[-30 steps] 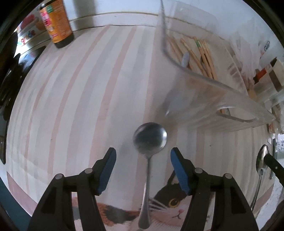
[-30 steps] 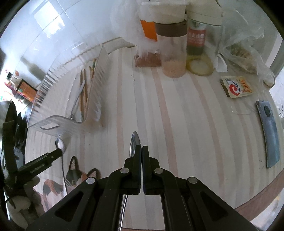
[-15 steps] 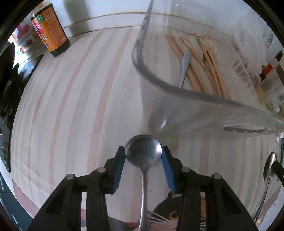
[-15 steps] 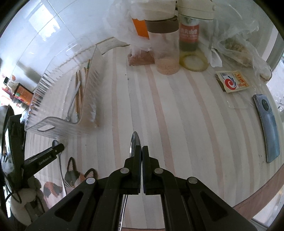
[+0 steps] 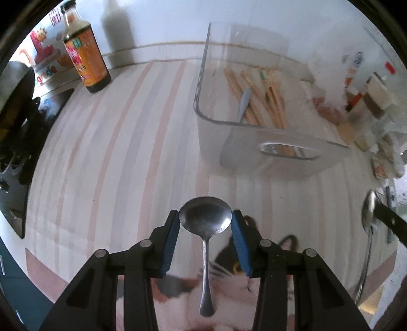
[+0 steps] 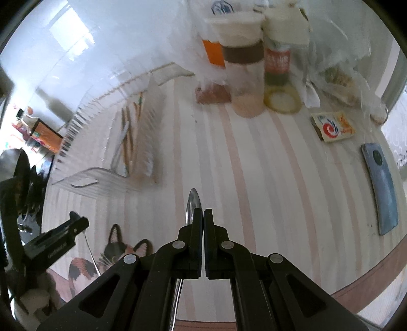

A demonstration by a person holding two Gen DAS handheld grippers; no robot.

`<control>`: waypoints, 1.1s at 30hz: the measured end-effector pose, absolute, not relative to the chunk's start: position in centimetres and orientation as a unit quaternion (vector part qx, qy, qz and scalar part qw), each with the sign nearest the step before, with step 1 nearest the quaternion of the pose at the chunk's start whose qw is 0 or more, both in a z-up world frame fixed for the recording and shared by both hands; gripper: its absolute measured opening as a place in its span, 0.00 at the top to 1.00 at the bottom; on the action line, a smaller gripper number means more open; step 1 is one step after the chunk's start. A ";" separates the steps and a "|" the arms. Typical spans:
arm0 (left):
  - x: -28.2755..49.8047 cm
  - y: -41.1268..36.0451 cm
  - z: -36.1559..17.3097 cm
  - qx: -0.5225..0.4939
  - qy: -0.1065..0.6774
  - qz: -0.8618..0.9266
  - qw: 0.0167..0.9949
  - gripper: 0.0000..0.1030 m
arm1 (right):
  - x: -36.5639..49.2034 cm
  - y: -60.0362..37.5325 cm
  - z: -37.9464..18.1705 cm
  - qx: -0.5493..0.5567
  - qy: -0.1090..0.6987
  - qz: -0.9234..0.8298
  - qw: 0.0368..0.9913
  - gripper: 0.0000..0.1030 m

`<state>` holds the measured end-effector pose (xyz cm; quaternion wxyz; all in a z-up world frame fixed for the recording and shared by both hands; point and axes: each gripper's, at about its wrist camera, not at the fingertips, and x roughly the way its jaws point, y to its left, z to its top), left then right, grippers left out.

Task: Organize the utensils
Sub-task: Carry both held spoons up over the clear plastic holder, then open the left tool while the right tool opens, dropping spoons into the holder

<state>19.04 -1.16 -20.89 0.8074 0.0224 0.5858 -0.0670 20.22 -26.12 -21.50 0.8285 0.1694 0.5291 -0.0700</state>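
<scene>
Left tool (image 5: 205, 224) pinches my spoon (image 5: 205, 220) by its round bowl; that curved rim could slip before reaching the bin (image 5: 257, 119) at one o'clock.

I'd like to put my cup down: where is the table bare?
Bare striped table lies between the sauce bottle and the clear bin, and between bin and phone. The back, around the jars and bags, is crowded.

We see a table (image 5: 122, 157) under a pale cloth striped pink and grey ahead of the grippers, a white wall (image 5: 162, 23) rising beyond it, daylight bright on the wall, a cat printed on the cloth (image 6: 114, 252) nearest us
</scene>
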 end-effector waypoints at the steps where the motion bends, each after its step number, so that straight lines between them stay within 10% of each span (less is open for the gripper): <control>1: 18.5 -1.1 -20.1 0.023 0.581 -0.069 0.811 0.63 | 20.2 -26.0 -21.0 0.168 0.525 -0.066 0.832 0.99; 21: 22.3 -1.8 -2.7 -0.032 0.474 -0.133 0.870 0.63 | 27.6 -24.1 -9.5 0.184 0.435 -0.007 0.881 0.99; 33: 34.0 -3.1 -7.7 -0.061 0.548 -0.109 0.827 0.63 | 39.6 -22.6 -13.5 0.180 0.483 -0.013 0.857 0.99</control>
